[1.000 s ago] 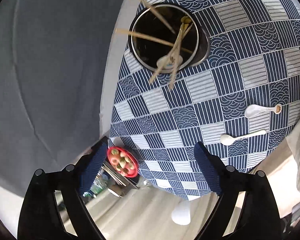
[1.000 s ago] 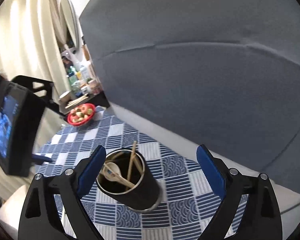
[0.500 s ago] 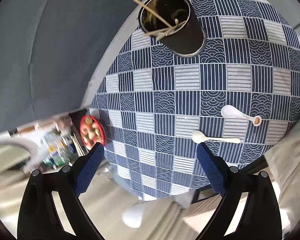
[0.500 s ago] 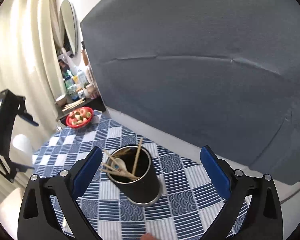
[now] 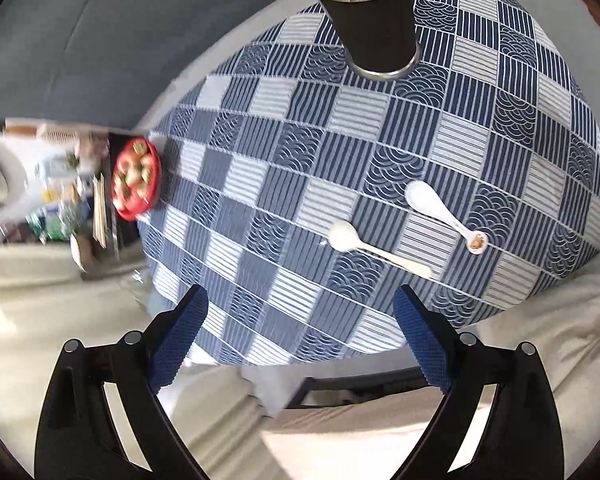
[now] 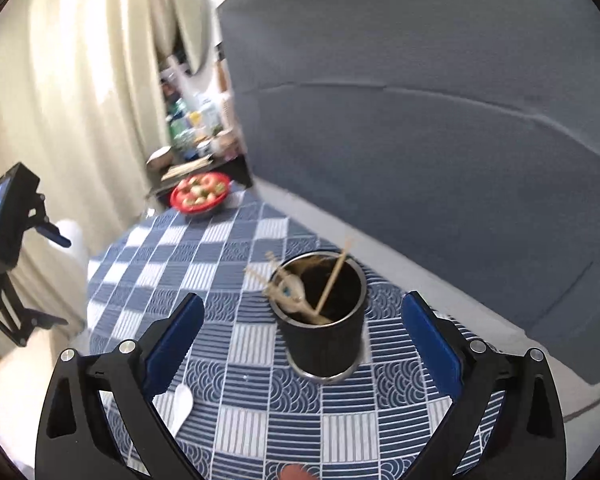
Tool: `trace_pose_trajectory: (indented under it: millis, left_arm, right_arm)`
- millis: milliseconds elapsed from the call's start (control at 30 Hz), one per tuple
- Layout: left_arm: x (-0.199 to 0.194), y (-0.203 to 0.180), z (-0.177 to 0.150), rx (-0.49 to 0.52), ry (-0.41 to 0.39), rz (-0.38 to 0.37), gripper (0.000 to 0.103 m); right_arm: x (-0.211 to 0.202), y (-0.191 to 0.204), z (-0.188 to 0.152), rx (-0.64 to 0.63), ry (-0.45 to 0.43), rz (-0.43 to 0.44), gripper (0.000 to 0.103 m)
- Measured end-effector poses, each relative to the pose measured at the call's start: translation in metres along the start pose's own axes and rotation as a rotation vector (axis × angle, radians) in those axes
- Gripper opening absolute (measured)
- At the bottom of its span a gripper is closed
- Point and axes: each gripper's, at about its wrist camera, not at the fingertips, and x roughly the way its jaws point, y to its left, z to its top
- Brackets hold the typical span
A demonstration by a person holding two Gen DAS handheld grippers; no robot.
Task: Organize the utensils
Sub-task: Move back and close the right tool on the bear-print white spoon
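Observation:
A black utensil cup with chopsticks and a spoon in it stands at the far side of the blue checked tablecloth. Two white spoons lie on the cloth: a plain one and a ceramic one with a round patterned handle end. My left gripper hangs open above the table's near edge, a little short of the plain spoon. In the right wrist view the cup stands beyond my open right gripper, clear of both fingers. One white spoon shows beside its left finger.
A red bowl of fruit sits at the table's left edge, by a cluttered side shelf. A grey upholstered panel backs the table. The left gripper's body is at the right view's left edge. Cream curtains hang behind.
My left gripper has rolled and drawn back from above the cup toward the near table edge, bringing both spoons nearer. The right gripper has backed off from the cup and opened a little wider.

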Motion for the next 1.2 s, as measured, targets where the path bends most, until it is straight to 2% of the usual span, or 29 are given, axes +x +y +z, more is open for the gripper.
trace_pose_trajectory:
  millis: [100,233,500,800,933,1133,1167,1200]
  left_arm:
    - [0.008,-0.006,-0.016,-0.058,0.005,-0.035,0.092]
    - [0.019,-0.012,-0.04,-0.124,0.017,-0.067,0.092]
    - [0.047,-0.022,-0.076,-0.257,0.053,-0.148,0.092]
    - [0.084,-0.047,-0.084,-0.403,0.031,-0.255,0.092]
    - [0.097,-0.057,-0.086,-0.494,-0.015,-0.253,0.092]
    - [0.12,-0.075,-0.088,-0.627,-0.061,-0.306,0.092]
    - [0.122,-0.078,-0.087,-0.634,-0.065,-0.311,0.092]
    - [0.125,-0.082,-0.087,-0.639,-0.068,-0.315,0.092]
  right_arm:
    - [0.01,0.017,-0.005,-0.056,0.027,0.027,0.095]
    - [0.025,0.038,-0.013,-0.111,0.069,0.103,0.095]
    - [0.053,0.061,-0.028,-0.136,0.14,0.232,0.095]
    - [0.089,0.078,-0.052,-0.166,0.232,0.353,0.094]
    - [0.109,0.083,-0.063,-0.187,0.275,0.389,0.093]
    - [0.147,0.095,-0.086,-0.211,0.36,0.44,0.093]
    - [0.151,0.096,-0.089,-0.217,0.372,0.452,0.087]
    - [0.156,0.098,-0.093,-0.222,0.384,0.465,0.076]
